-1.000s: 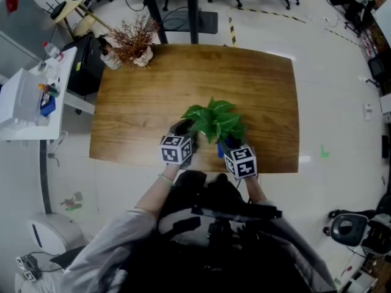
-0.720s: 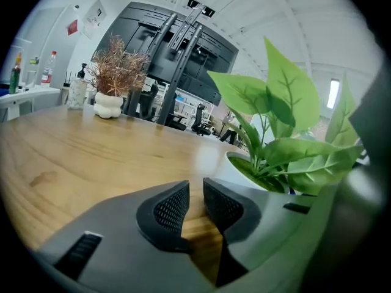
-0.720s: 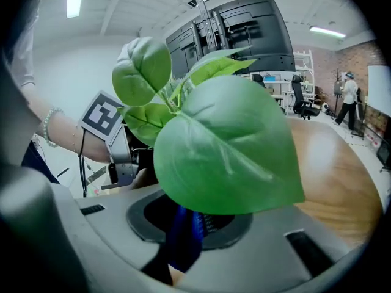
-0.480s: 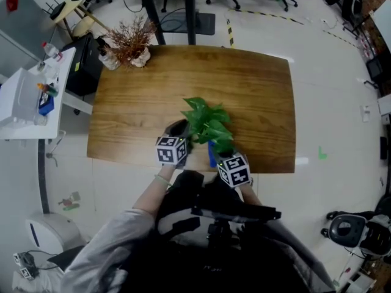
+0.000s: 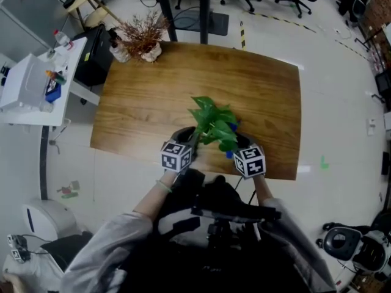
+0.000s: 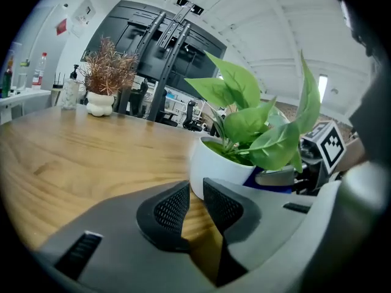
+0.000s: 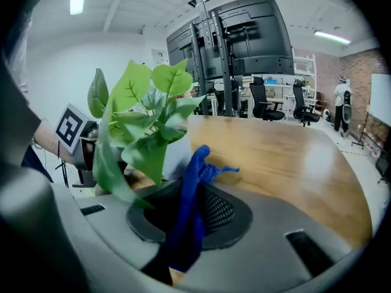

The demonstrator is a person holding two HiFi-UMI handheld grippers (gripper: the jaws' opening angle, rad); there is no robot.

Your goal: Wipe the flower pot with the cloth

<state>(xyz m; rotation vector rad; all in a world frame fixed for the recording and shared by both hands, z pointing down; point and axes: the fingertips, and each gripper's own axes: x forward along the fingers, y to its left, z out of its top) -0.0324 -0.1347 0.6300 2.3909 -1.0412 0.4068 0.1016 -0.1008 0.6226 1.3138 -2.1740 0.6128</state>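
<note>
Left claw [image 6: 195,199]: jaws narrower than a second ago, slim gap, nothing in it, tips just short of the white flower pot [image 6: 215,171] near the counter [image 5: 146,96] front edge. Right claw [image 7: 186,194] clenched on the blue cloth [image 7: 198,163] beside the pot. Wiping likely under way.

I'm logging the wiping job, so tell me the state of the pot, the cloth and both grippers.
Flower pot: upright on the table, plant in it.
Right gripper: shut on the cloth.
Cloth: bunched between those jaws, beside the pot.
Left gripper: jaws slightly apart, nothing between them.
</note>
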